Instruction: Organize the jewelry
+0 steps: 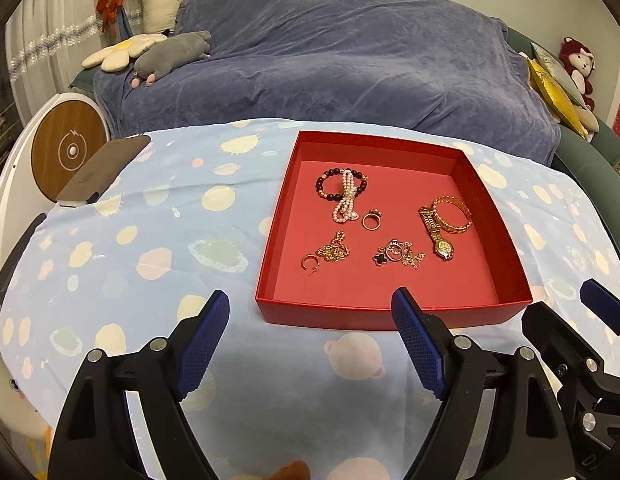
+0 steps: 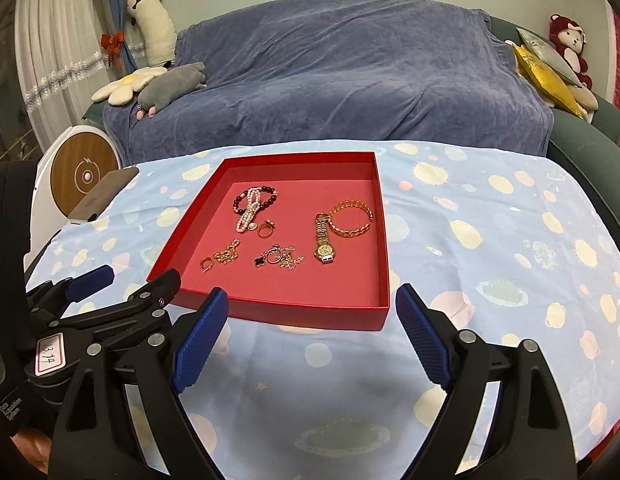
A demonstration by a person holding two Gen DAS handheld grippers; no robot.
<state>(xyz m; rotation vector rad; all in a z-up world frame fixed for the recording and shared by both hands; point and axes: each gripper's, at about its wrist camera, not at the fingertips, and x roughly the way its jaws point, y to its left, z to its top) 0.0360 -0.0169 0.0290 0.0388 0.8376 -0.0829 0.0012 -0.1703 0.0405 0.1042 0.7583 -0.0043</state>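
An open red box [image 1: 390, 316] [image 2: 310, 316] lies on the light blue planet-print cloth. Inside it are a dark bead bracelet crossed by a pink pearl one [image 1: 342, 192] [image 2: 254, 202], a gold ring [image 1: 370, 221] [image 2: 265, 231], a gold chain with a hoop earring [image 1: 330, 252] [image 2: 226, 256], a black clover necklace [image 1: 394, 256] [image 2: 278, 258], a gold watch [image 1: 436, 234] [image 2: 324, 242] and a gold bangle [image 1: 452, 214] [image 2: 350, 218]. My left gripper [image 1: 310, 300] hovers before the box's front left corner, open and empty. My right gripper [image 2: 313, 294] stands open and empty at the box's front wall.
A sofa under a blue-grey cover [image 1: 330, 60] runs behind the table, with plush toys [image 1: 170, 56] and cushions [image 1: 554, 92] at its ends. A round white device with a wooden top [image 1: 68, 148] and a flat brown slab [image 1: 106, 168] sit at the table's left corner.
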